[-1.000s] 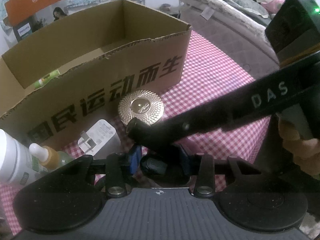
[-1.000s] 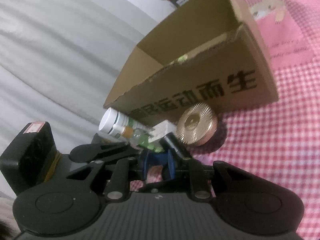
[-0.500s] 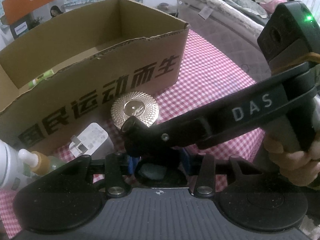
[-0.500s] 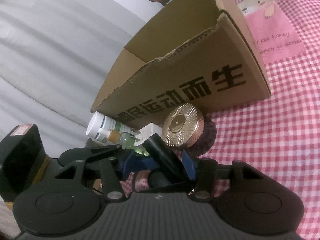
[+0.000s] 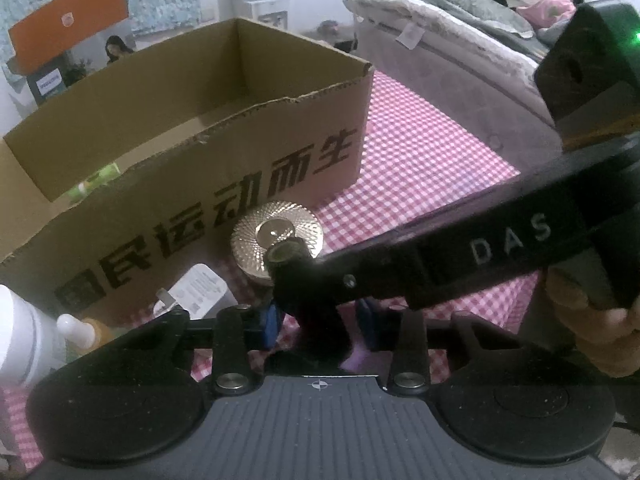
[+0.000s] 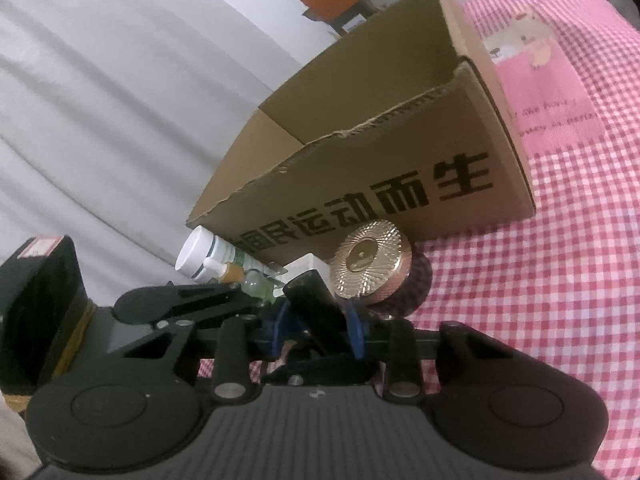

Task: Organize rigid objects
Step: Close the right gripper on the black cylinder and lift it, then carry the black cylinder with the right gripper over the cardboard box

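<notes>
Both sets of jaws have been closing since a moment ago. Your right gripper is pinching the black tube, just in front of the gold jar by the cardboard box. Your left gripper is sitting around it too; whether it is squeezing, nobody can tell.

Left wrist view: close, angled down toward cardboard box. Right wrist view: close, shallower, from box's right. Shared: box front, gold disc.
</notes>
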A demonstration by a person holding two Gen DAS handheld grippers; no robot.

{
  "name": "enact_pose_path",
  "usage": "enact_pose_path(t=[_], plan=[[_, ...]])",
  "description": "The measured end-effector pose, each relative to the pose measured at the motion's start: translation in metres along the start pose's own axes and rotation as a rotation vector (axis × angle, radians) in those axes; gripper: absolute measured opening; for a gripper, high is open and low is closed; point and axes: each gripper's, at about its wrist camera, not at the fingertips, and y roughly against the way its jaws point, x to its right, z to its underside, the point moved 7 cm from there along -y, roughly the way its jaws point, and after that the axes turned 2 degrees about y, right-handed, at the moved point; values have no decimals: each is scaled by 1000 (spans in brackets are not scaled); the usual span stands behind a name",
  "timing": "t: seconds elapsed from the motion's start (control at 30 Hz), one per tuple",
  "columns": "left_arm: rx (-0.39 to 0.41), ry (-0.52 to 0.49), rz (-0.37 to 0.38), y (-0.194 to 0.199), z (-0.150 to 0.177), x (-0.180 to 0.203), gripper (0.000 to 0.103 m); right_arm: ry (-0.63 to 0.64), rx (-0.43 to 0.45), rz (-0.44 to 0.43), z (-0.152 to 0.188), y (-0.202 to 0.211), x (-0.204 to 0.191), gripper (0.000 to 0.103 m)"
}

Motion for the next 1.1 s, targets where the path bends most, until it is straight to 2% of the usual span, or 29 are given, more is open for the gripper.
enact_pose_path(t=[0.1,0.4,0.67,0.83,0.97,1.1], plan=[[3,6,-9,1,-1,-3,29,9,5,6,0,-1,-3,30],[22,-5,-24,13,-1,-4,26,60,17,45,0,2,-18,27],[102,13,-34,46,-13,-10,25,124,53,59,-13,11,-49,26],[175,28,-59,78,-34,-27,25,203,81,37,-39,14,-82,26],[222,70,-74,101,-57,-52,25,258,102,-4,-73,9,-108,26],[237,106,-117,109,-78,-81,25,293,96,-47,-108,-9,-125,25]])
